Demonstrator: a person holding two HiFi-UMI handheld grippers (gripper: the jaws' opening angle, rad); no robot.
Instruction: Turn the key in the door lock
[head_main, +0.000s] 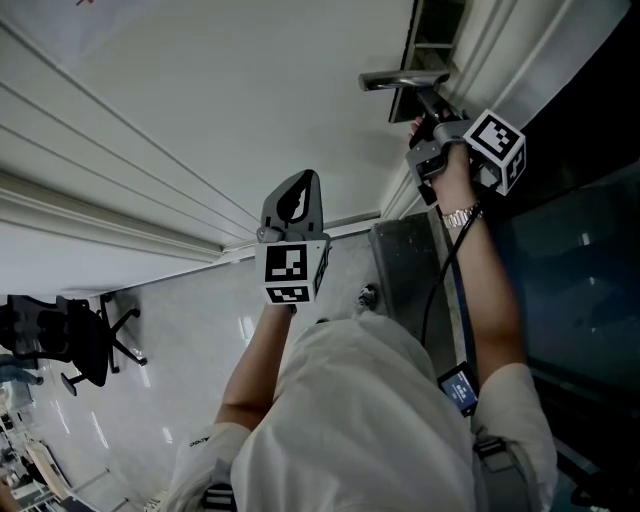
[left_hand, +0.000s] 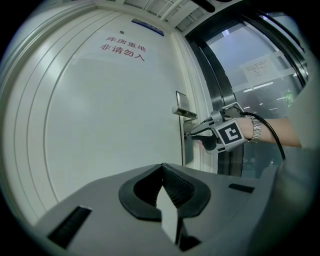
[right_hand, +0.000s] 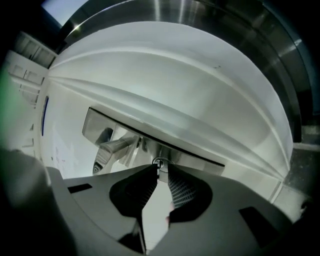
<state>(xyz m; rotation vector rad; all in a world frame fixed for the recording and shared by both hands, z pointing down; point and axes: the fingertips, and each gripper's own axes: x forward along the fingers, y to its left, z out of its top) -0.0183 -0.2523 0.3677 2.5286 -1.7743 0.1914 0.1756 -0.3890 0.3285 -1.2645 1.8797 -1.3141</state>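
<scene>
A white door (head_main: 200, 100) carries a metal lever handle (head_main: 400, 80) on a long lock plate (right_hand: 100, 125). Below the handle (right_hand: 117, 147) a small key (right_hand: 159, 164) sticks out of the lock. My right gripper (right_hand: 159, 170) is held level against the lock, with the key's head between its tips. A thin gap shows beside the key, so the jaws stand slightly open. In the left gripper view the right gripper (left_hand: 192, 134) reaches the lock from the right. My left gripper (head_main: 300, 178) hangs off the door, shut, with nothing in it.
A dark glass panel (head_main: 580, 260) in a steel frame (left_hand: 220, 85) stands right of the door. Red lettering (left_hand: 122, 49) is printed high on the door. A black office chair (head_main: 75, 340) stands on the glossy floor to the left.
</scene>
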